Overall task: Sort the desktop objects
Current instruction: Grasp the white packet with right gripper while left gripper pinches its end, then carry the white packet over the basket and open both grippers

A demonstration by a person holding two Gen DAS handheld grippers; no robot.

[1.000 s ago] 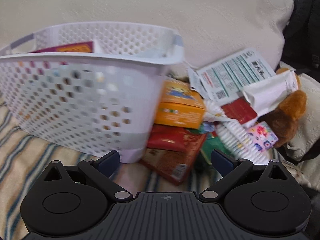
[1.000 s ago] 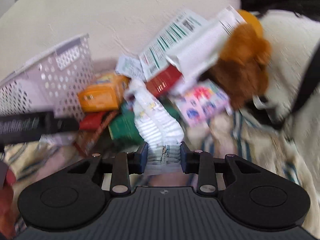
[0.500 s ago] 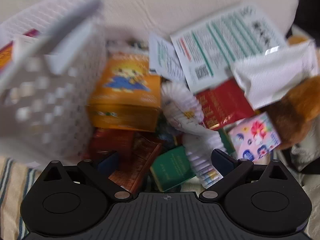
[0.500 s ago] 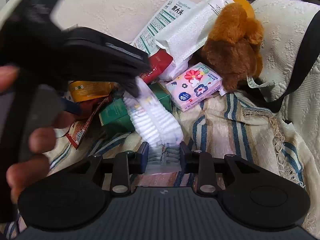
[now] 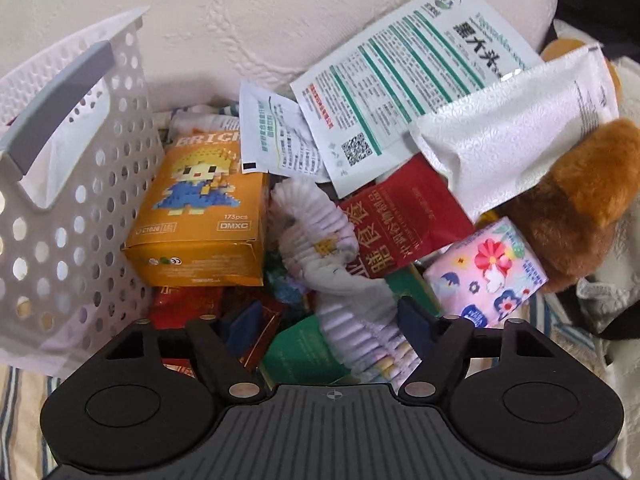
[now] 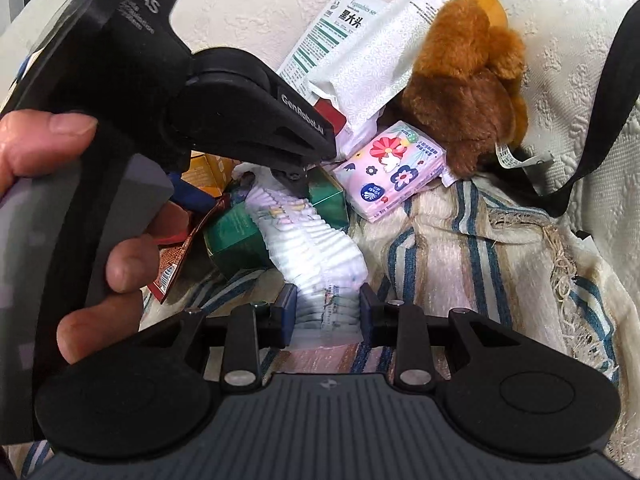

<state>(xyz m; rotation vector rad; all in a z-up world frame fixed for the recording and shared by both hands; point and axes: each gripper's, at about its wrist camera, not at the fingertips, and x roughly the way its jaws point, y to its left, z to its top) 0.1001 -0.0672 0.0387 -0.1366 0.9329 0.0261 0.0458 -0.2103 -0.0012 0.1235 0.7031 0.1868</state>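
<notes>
Left wrist view: the left gripper (image 5: 330, 322) is seen with jaws closing over the pile; a green box (image 5: 300, 354) and the pleated white strip (image 5: 360, 332) lie between the pads, not yet pressed. The perforated basket (image 5: 76, 216) stands at left, touching the orange brick box (image 5: 200, 216).

Right wrist view: the right gripper (image 6: 325, 314) is clamped on the near end of the pleated white strip (image 6: 316, 252), which lies on the striped cloth (image 6: 460, 264). A hand (image 6: 60, 216) is seen holding the left gripper (image 6: 256, 184) over the pile.

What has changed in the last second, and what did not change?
The left gripper swung from the white basket to the pile; its jaws are closing around the pleated white strip and green box. The right gripper stays shut on the strip.
</notes>
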